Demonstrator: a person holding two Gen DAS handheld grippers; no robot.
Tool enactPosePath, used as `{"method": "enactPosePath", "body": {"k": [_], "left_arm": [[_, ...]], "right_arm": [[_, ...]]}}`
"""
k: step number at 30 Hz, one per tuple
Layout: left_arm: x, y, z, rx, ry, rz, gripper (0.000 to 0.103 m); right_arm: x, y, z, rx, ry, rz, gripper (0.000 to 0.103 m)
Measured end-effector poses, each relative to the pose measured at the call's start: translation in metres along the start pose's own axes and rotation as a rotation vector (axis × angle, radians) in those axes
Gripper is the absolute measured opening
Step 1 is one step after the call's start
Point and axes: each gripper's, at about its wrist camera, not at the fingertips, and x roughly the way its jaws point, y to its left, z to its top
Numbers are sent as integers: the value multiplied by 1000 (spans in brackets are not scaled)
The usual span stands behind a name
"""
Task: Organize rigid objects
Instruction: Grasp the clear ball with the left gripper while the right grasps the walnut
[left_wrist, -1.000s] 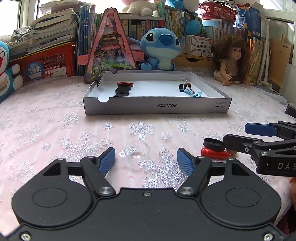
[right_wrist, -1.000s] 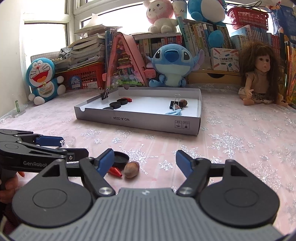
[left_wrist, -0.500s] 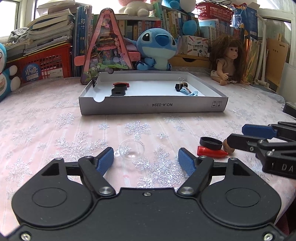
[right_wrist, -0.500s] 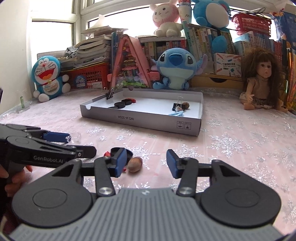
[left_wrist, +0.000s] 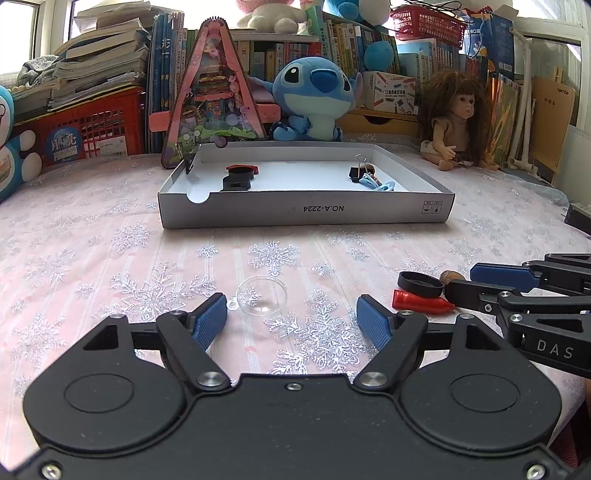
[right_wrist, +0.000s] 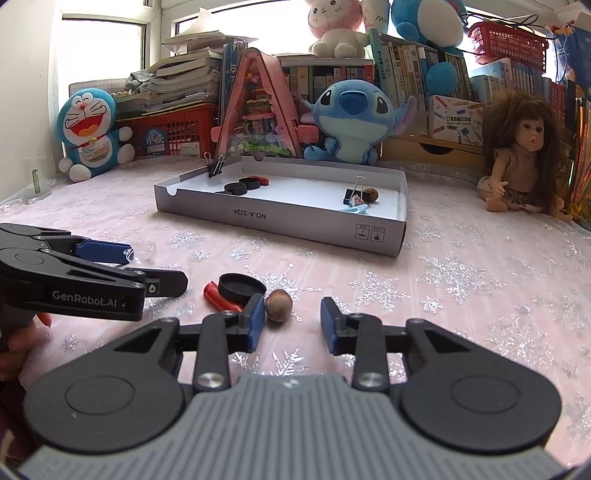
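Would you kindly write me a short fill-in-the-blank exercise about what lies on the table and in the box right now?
1. The clear dome lies in front of the ____ hand-held gripper.
2. The nut on the cloth lies beside the right hand-held gripper's ____ finger.
3. The red cap lies against a ____ round lid.
4. The white box reads NO.A-____.

Missing words: left; left; black; 2224
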Motion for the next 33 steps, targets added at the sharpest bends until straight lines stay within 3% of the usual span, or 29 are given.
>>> {"method": "enactPosePath", "body": {"k": [6,12,17,30,33], "left_arm": [[-1,8,7,-17,16,-12,57],[-2,8,7,1,15,3,49],[-3,6,6,7,10,6,44],[0,8,7,5,-4,33,44],[1,10,7,-8,-4,33,37]], "right_arm": [[1,-1,2,6,-1,-5,36],[3,2,4,0,2,-3,36],[4,2,3,5,8,1,35],[9,6,5,-6,19,10,28],[10,7,4,-7,22,11,27]]}}
